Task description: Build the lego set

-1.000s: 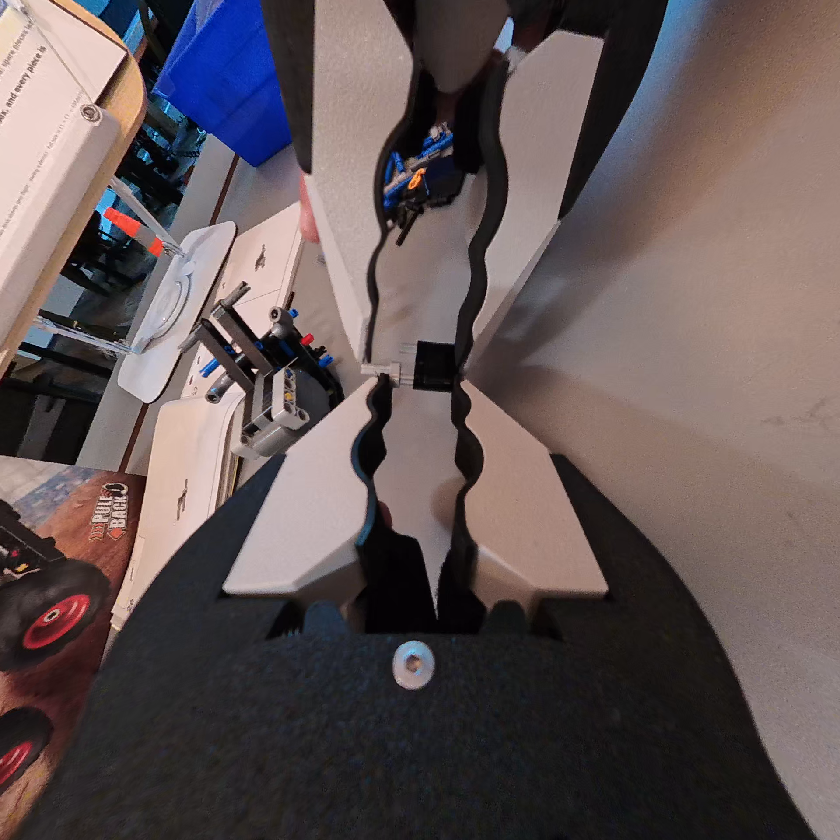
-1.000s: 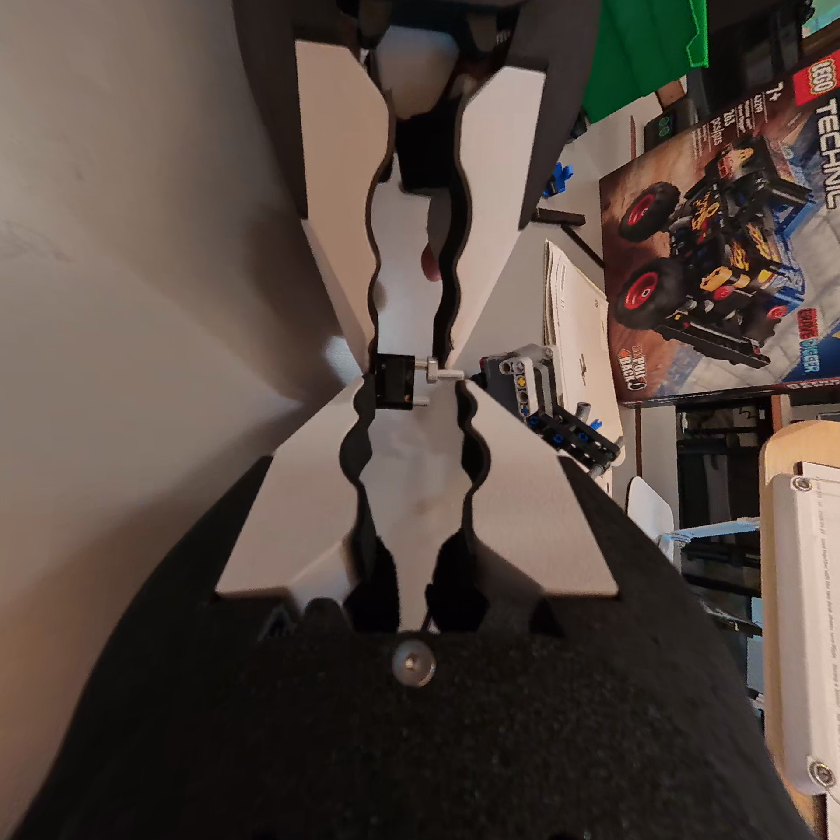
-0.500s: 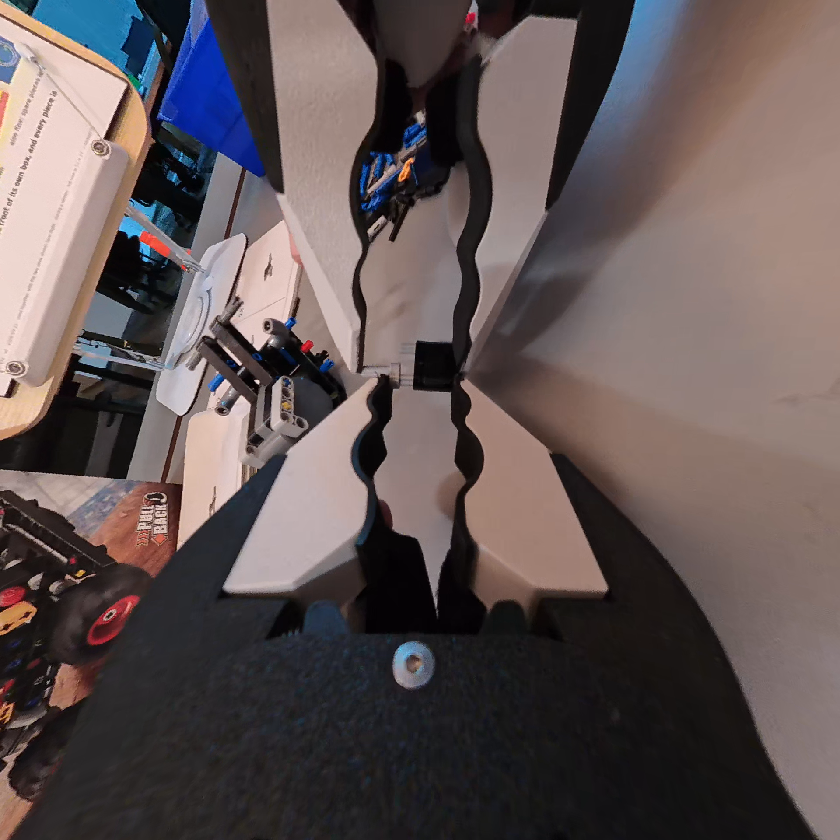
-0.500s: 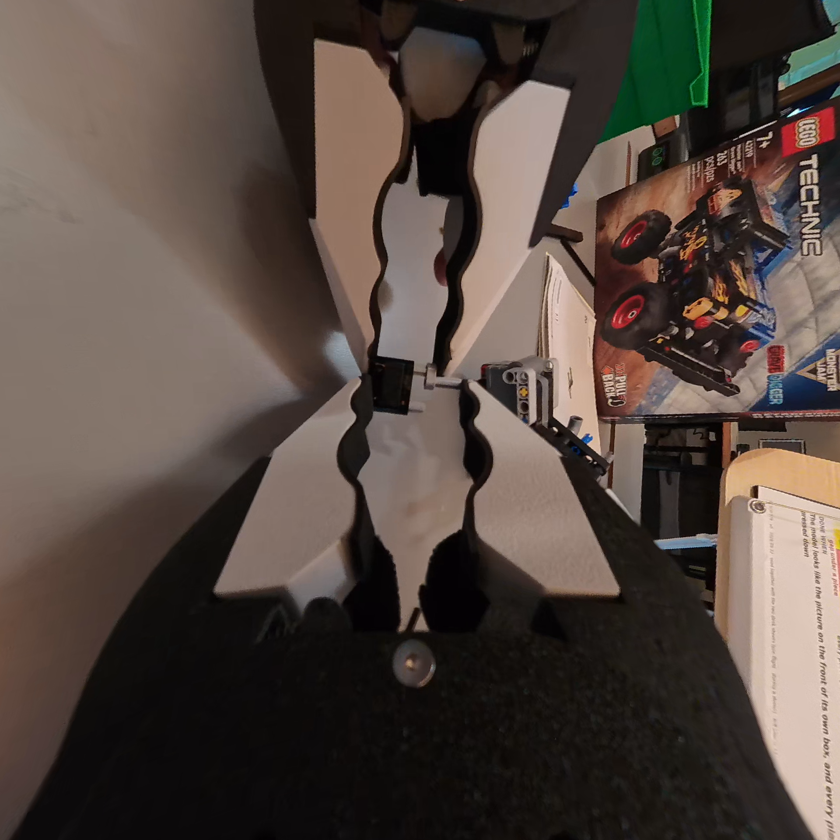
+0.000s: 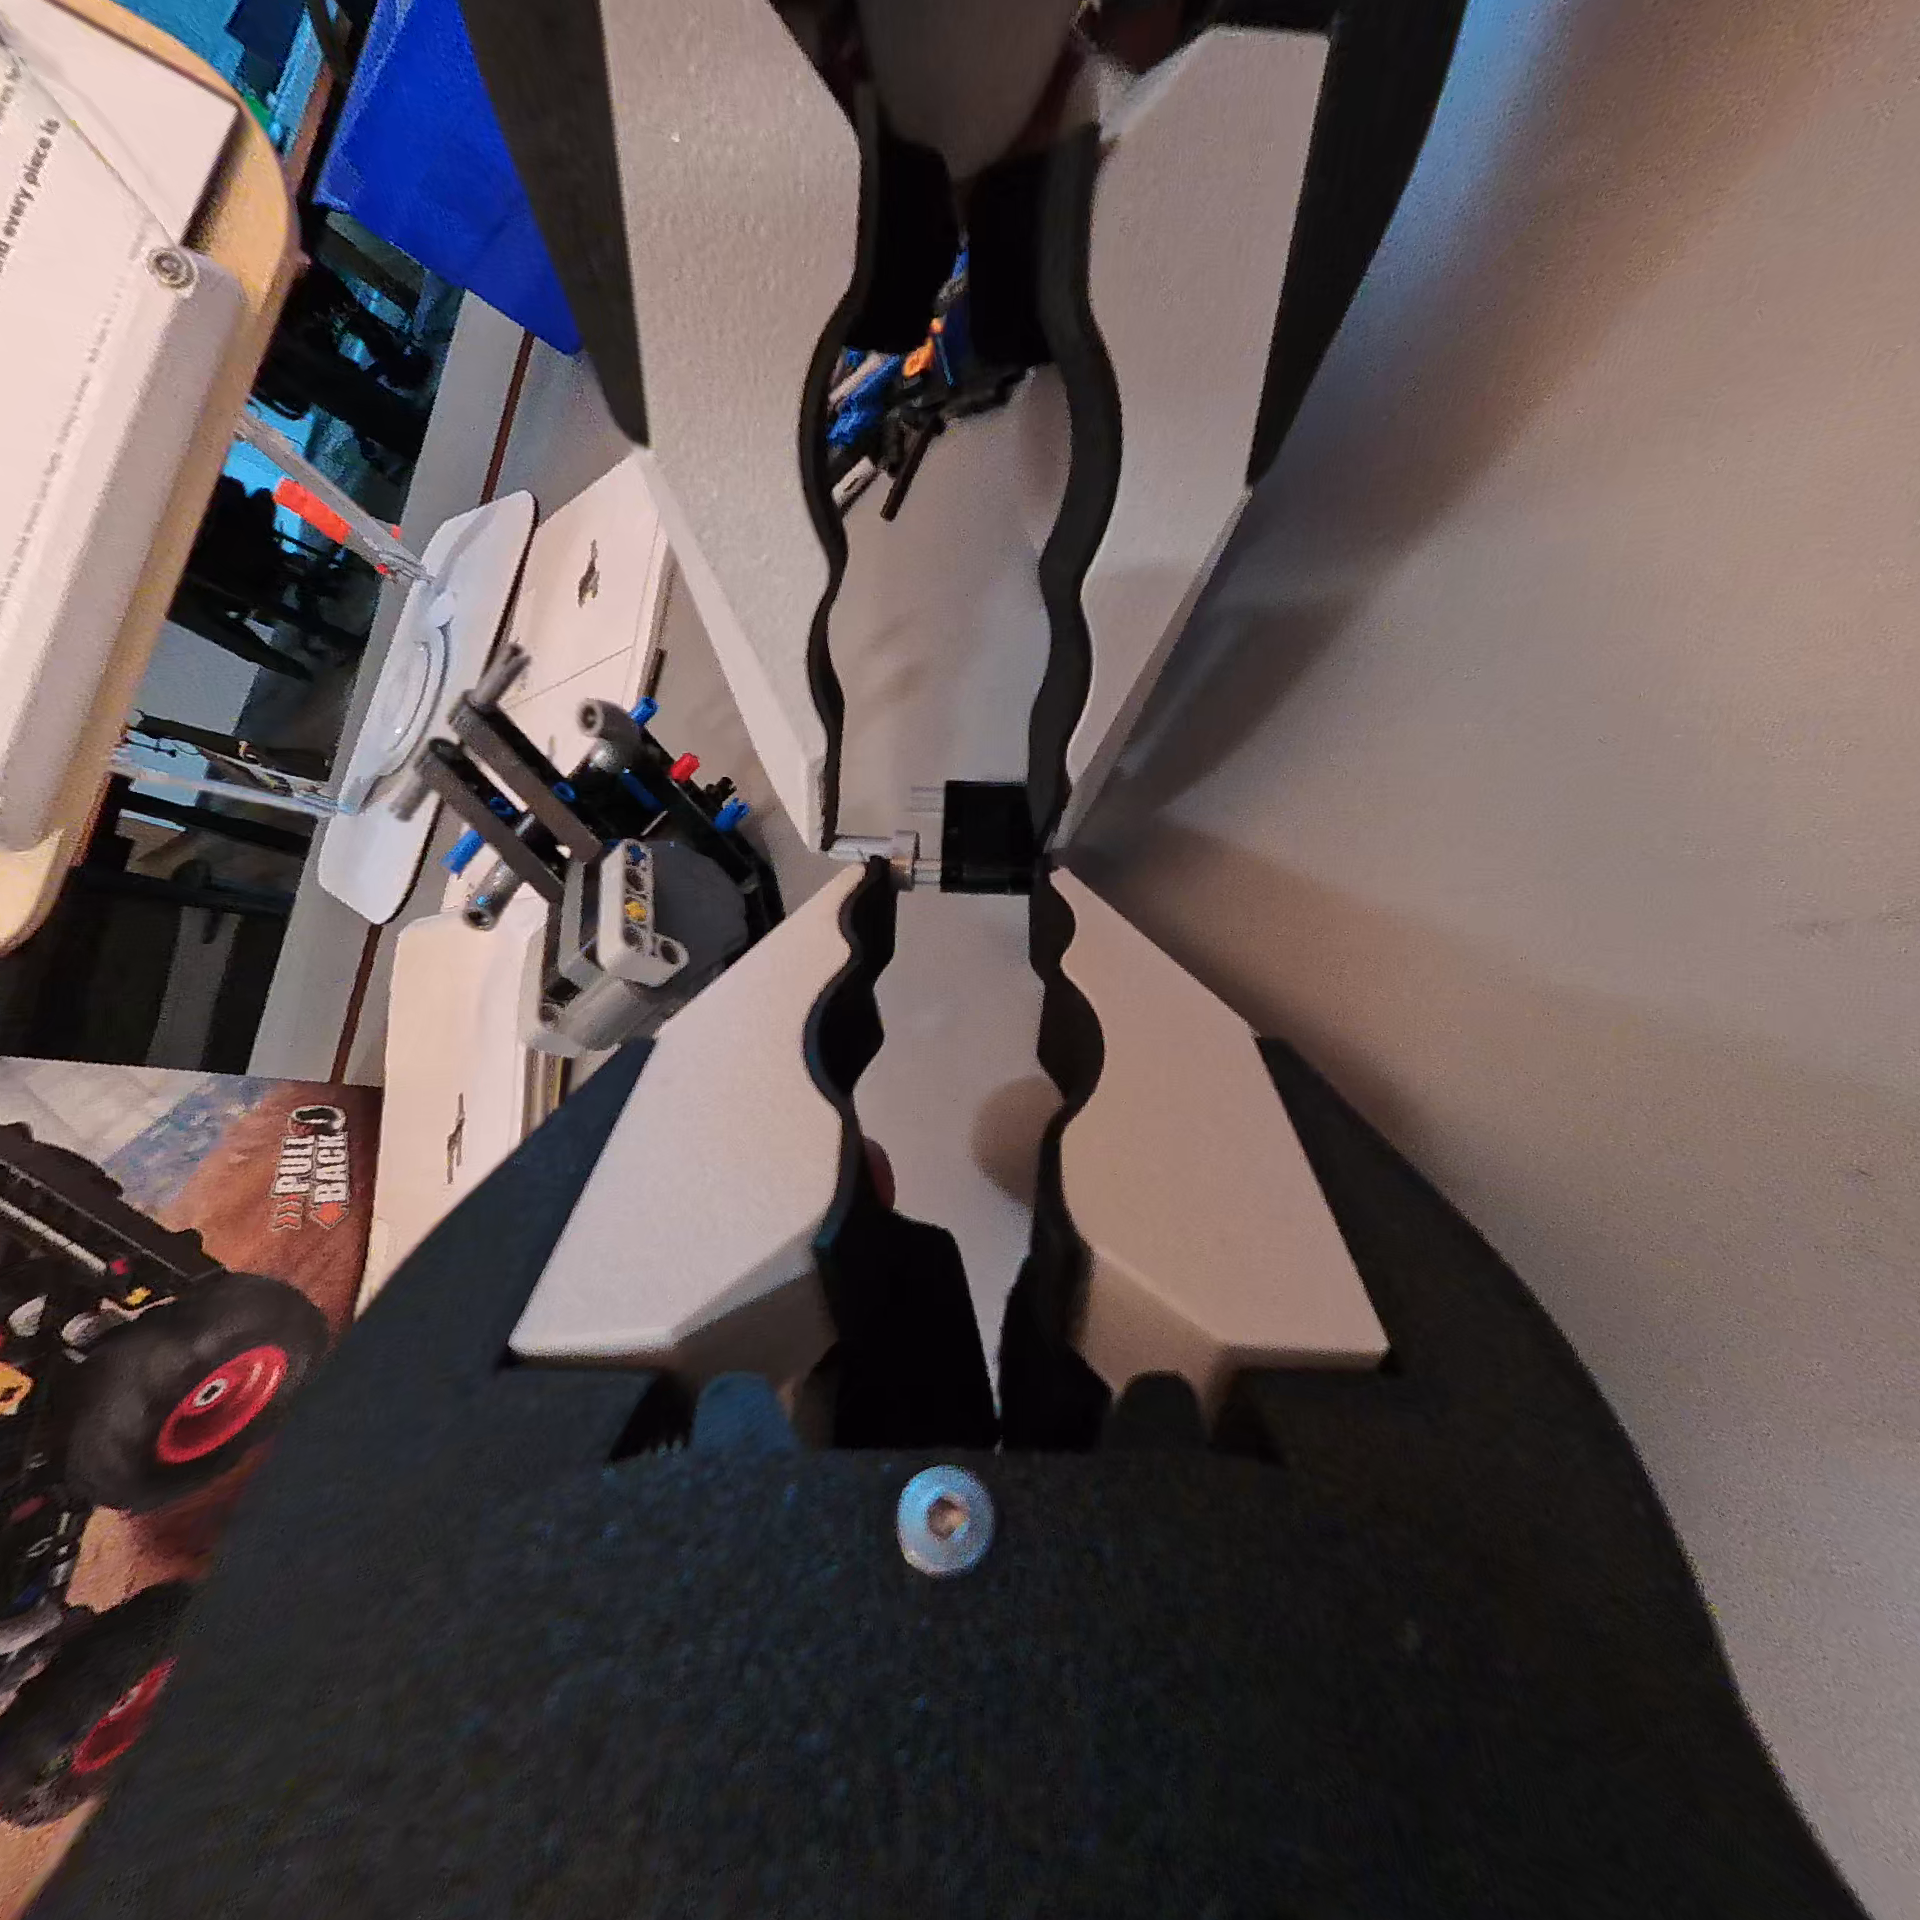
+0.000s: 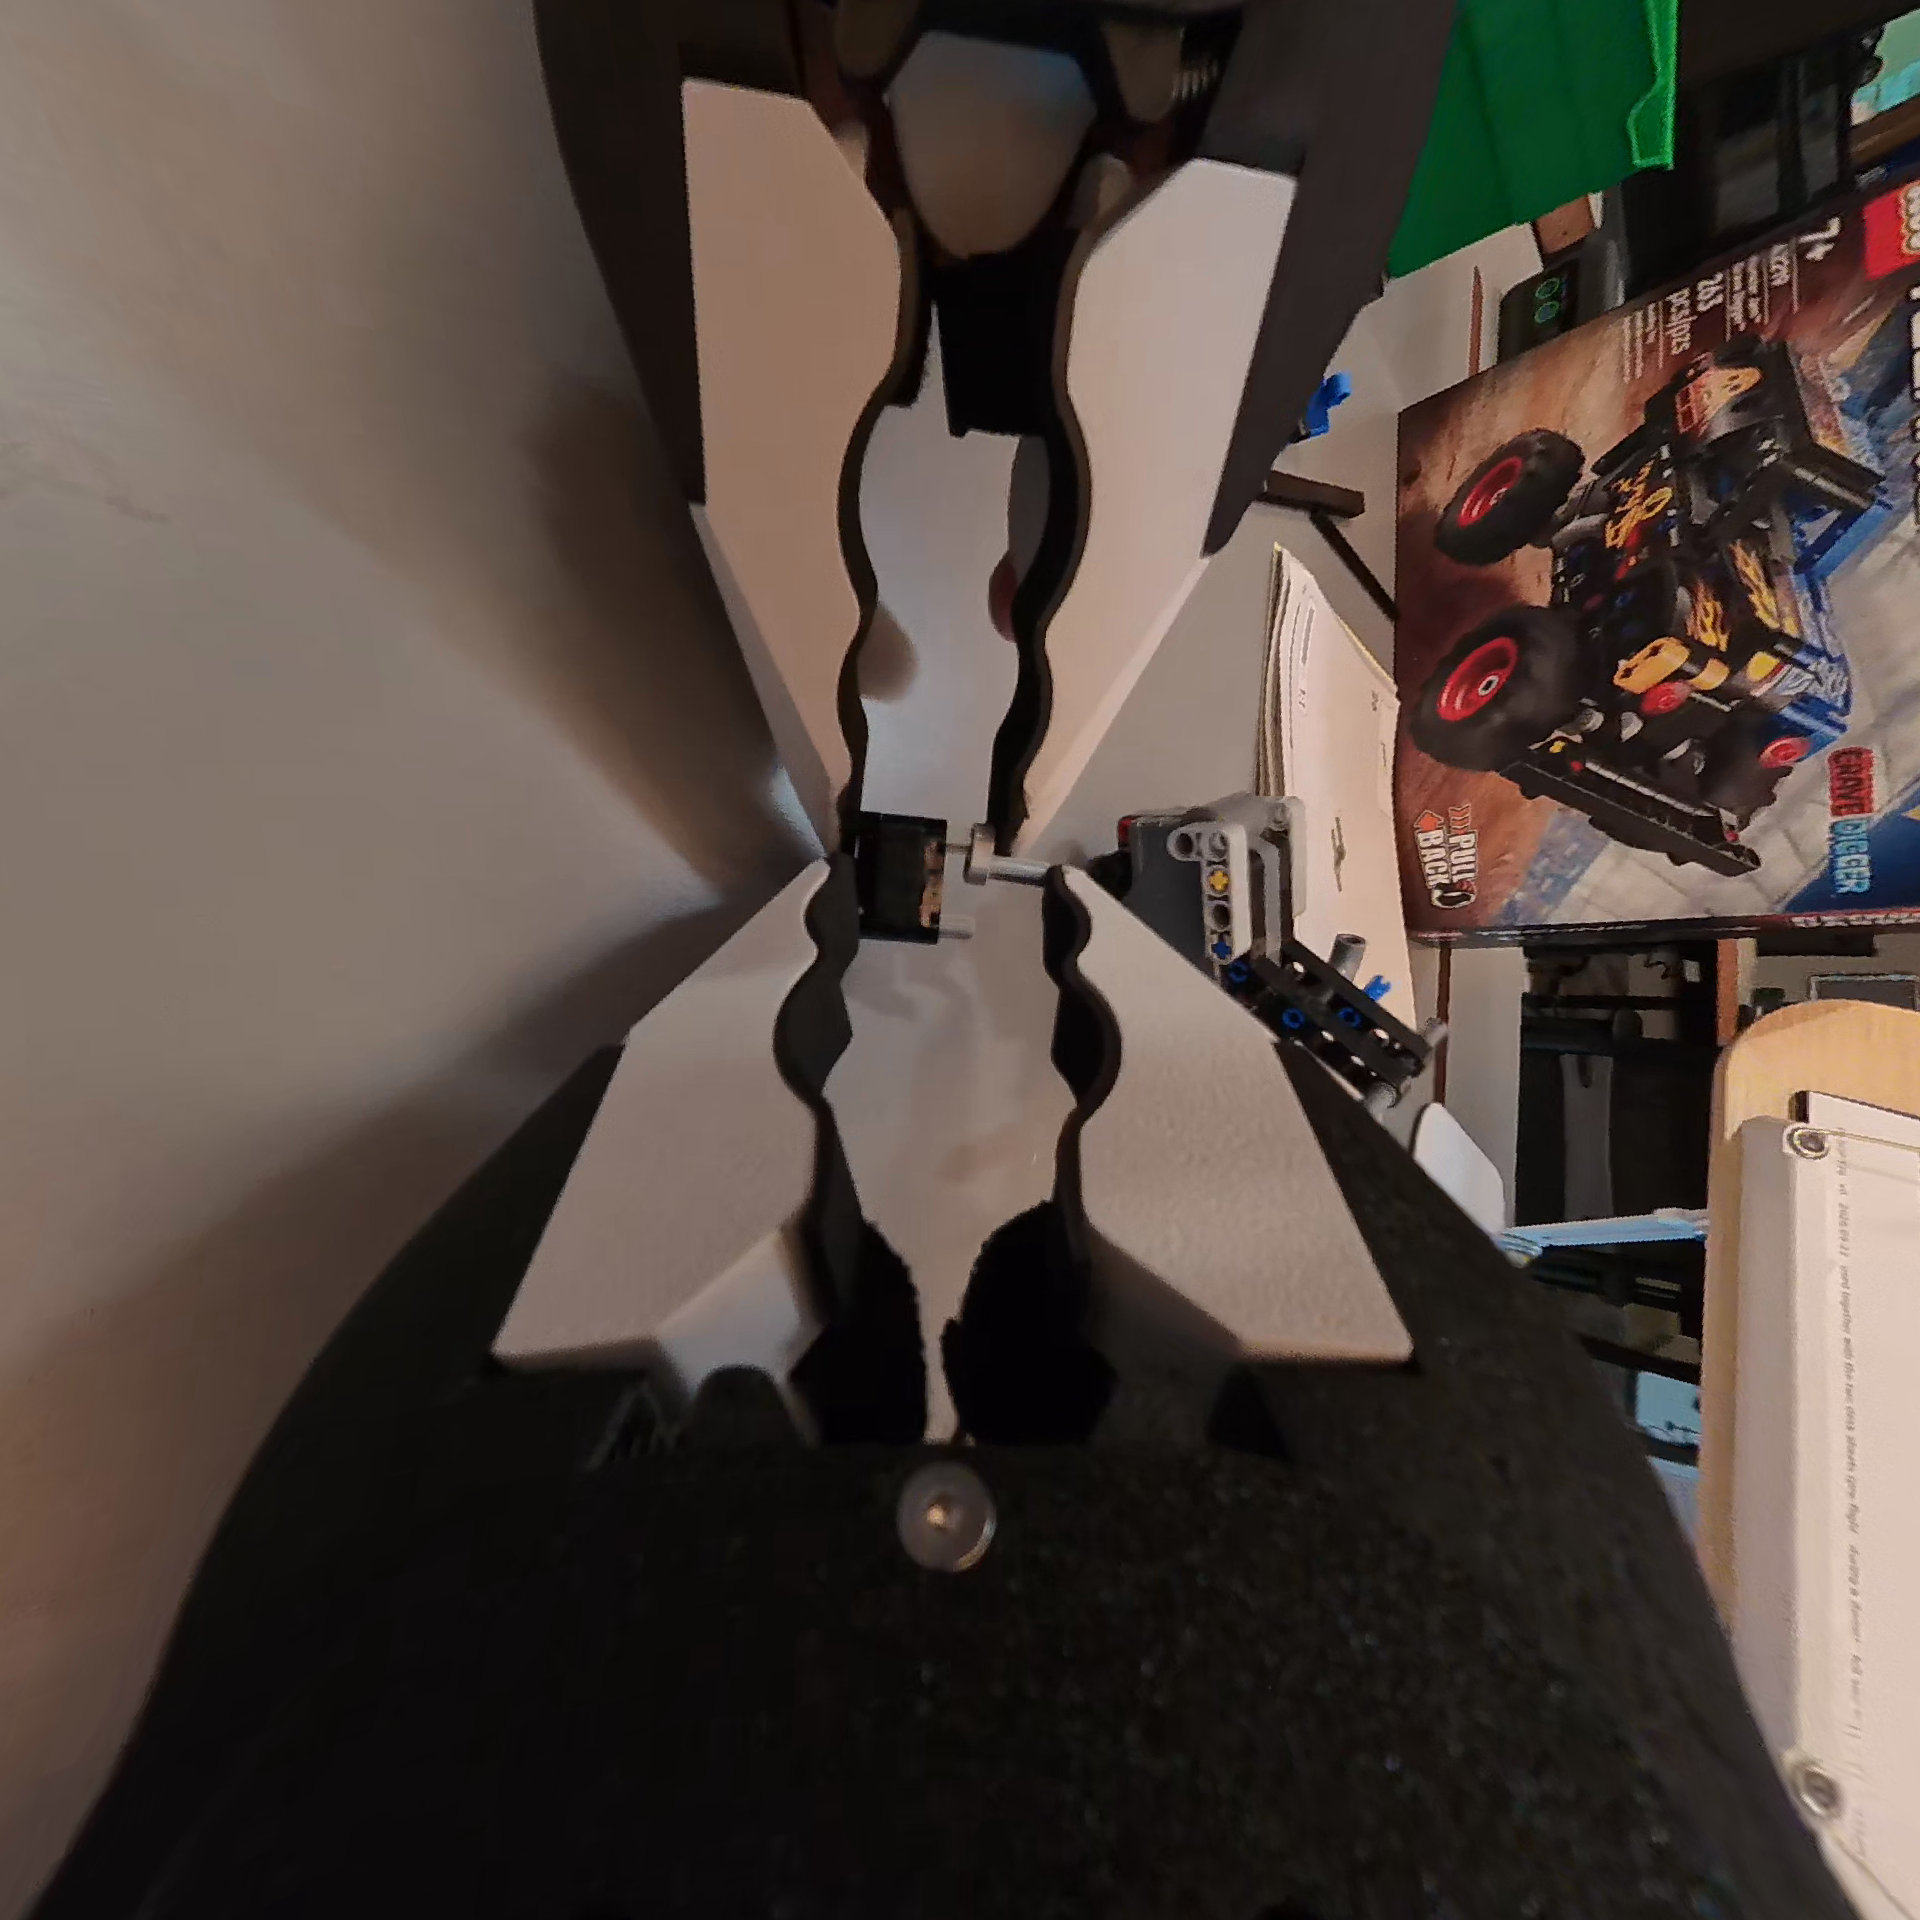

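Two grippers meet tip to tip over the pale bench [image 5: 1558,831], with a small black lego block [image 5: 985,837] and a grey pin [image 5: 883,854] caught between them.

Left gripper [image 5: 951,883]: jaws roughly block-plus-pin wide; the block sits against one tip and the pin end reaches the other. Right gripper [image 6: 940,873]: same spacing, block [image 6: 900,875] at one tip, pin [image 6: 1003,869] running to the other. Both look pinched onto the block-and-pin pair, though which one bears the load is unclear.

Key relation: the pin's long axis runs crosswise to both grippers' fingers, across the jaw gap, and points into the block. My guess is the next move is a squeeze along that axis to seat the pin. Both grippers are equally near.

Beside the block-and-pin pair, toward the pin end, stands the part-built chassis [image 5: 613,831]. The left view shows a loose pile of blue and black parts [image 5: 894,405] beyond the block; the right view instead shows the whole set box [image 6: 1662,582] and a booklet [image 6: 1320,707].
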`<state>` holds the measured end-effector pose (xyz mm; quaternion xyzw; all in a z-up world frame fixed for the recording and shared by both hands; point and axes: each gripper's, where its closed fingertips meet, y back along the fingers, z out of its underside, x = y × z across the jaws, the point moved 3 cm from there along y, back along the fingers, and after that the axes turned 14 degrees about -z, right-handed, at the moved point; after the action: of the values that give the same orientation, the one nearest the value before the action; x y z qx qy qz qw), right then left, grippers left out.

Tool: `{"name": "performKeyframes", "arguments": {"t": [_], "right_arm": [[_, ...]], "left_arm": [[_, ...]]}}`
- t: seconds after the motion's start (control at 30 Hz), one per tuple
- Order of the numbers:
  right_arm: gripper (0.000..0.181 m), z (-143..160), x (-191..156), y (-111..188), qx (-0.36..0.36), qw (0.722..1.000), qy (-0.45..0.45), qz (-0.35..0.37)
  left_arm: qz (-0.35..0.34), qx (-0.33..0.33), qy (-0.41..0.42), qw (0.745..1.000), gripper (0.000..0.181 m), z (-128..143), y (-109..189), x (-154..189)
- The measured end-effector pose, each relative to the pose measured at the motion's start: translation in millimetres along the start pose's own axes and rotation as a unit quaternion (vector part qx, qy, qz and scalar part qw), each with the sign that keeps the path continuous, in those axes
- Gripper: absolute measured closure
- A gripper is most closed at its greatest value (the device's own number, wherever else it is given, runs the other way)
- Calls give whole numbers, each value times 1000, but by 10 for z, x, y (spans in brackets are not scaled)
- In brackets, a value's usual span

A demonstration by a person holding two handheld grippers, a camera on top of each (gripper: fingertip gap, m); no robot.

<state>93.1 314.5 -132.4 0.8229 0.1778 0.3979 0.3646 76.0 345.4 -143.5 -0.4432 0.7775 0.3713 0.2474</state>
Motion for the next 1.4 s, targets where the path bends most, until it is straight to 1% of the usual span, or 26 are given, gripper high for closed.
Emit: {"name": "performKeyframes", "arguments": {"t": [0.1,0.17,0.2,0.27,0.33,0.37,0.4,0.43,0.5,0.57,0.67,0.73,0.77,0.83,0.9,1.0,1.07,1.13,1.2,1.27,1.3,1.4], "right_arm": [[146,-29,62,78,43,999,-20,3],[146,-20,109,126,65,997,-36,7],[146,-17,122,139,72,997,-38,10],[146,-19,154,161,71,997,-26,30],[146,-51,200,198,65,995,-1,70],[146,-72,211,212,62,995,9,83],[146,-93,212,218,59,994,14,90],[146,-111,222,226,57,993,19,100],[146,-120,216,217,42,993,32,107],[146,-120,216,204,30,992,40,115],[146,-121,243,203,22,991,39,128],[146,-113,250,200,17,991,37,129],[146,-112,262,207,16,990,39,135],[146,-115,261,210,13,990,43,137],[146,-110,261,205,7,989,46,140],[146,-110,259,206,11,989,44,139],[145,-107,271,204,13,990,30,138],[142,-106,274,194,10,990,25,137],[140,-83,260,159,-8,991,29,133],[138,-77,250,142,-17,990,35,134],[142,-79,251,146,-16,990,36,135],[141,-74,227,125,-20,992,35,123]], "left_arm": [[9,23,26,999,156,-42,53,-67],[40,38,90,994,150,-100,102,-120],[64,47,140,987,148,-139,127,-153],[121,53,265,955,146,-175,146,-251],[165,56,371,912,145,-161,140,-362],[174,61,410,893,152,-155,133,-412],[179,65,436,880,158,-153,125,-445],[183,68,449,872,159,-160,123,-460],[176,77,467,863,170,-178,122,-498],[178,69,476,859,177,-167,110,-495],[175,65,486,854,176,-145,101,-522],[174,53,485,856,167,-114,88,-515],[172,47,484,856,165,-96,76,-507],[182,48,489,852,167,-108,76,-494],[181,53,490,851,175,-124,78,-496],[180,53,490,851,176,-127,78,-490],[185,52,508,840,176,-123,75,-500],[198,52,535,820,176,-128,73,-504],[210,43,546,810,176,-114,60,-487],[210,40,546,810,176,-111,58,-479],[212,38,541,813,176,-115,59,-465],[210,33,523,825,176,-136,59,-426]]}}
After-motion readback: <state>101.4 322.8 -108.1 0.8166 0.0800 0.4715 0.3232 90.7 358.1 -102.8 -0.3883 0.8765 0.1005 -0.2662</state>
